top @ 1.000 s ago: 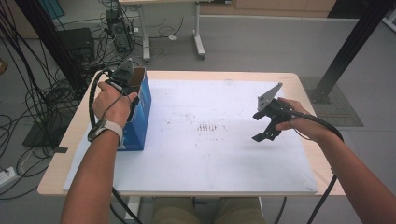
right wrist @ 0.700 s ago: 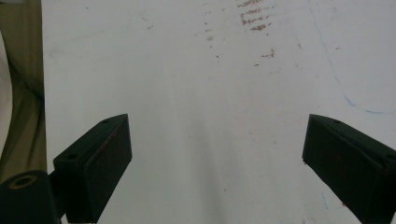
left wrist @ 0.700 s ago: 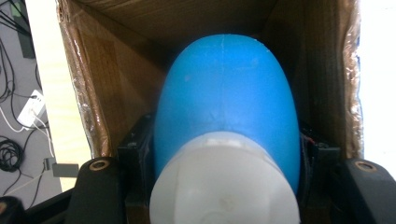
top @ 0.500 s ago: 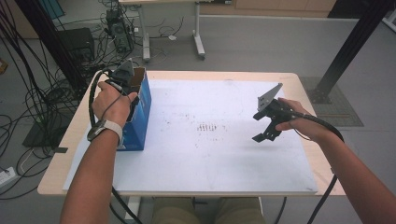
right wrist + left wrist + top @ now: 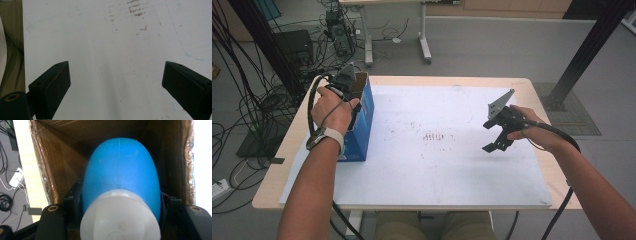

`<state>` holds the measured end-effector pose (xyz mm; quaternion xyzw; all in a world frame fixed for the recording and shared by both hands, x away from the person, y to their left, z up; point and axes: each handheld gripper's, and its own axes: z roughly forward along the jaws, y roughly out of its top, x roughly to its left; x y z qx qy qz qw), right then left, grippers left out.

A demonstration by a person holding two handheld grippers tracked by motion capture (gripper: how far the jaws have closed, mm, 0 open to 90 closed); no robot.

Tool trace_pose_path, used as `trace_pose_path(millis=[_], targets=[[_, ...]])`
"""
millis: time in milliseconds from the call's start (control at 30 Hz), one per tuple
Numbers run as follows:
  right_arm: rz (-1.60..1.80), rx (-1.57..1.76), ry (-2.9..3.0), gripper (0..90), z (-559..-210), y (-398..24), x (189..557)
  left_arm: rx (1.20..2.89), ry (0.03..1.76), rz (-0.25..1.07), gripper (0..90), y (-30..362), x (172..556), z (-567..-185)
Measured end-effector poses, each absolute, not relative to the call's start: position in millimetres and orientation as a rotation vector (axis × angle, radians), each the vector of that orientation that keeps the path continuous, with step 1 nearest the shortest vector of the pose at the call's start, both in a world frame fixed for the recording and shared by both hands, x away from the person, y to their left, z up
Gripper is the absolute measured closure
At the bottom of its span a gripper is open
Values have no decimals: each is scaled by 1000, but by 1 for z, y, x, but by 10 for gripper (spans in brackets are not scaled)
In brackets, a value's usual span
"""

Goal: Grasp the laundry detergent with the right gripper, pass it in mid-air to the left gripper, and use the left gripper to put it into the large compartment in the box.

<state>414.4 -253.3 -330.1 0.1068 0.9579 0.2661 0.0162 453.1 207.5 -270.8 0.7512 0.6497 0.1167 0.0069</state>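
A blue bottle [image 5: 122, 175] with a white cap [image 5: 117, 225] sits between the black jaws of my left gripper [image 5: 120, 217], which is shut on it. The bottle points down into an open cardboard box [image 5: 62, 162]. From above, that box is blue on the outside [image 5: 362, 122] and stands at the table's left edge, with my left gripper [image 5: 344, 82] held over its opening. My right gripper [image 5: 488, 136] hovers over the right part of the white board [image 5: 437, 170]. Its jaws stand wide apart [image 5: 115, 92] with nothing between them.
The white board covers most of the wooden table [image 5: 272, 192] and carries small brown marks [image 5: 437, 136] near its middle. Cables [image 5: 242, 100] and equipment lie on the floor at the left. Another desk's legs [image 5: 424, 42] stand behind the table.
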Motion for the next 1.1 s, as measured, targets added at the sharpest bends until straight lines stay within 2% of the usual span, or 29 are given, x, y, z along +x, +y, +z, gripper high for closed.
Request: trace_pose_path(millis=[1100], targets=[[837, 334, 2980, 83, -331, -255, 412, 2346, 2035, 367, 367, 207, 453, -271]])
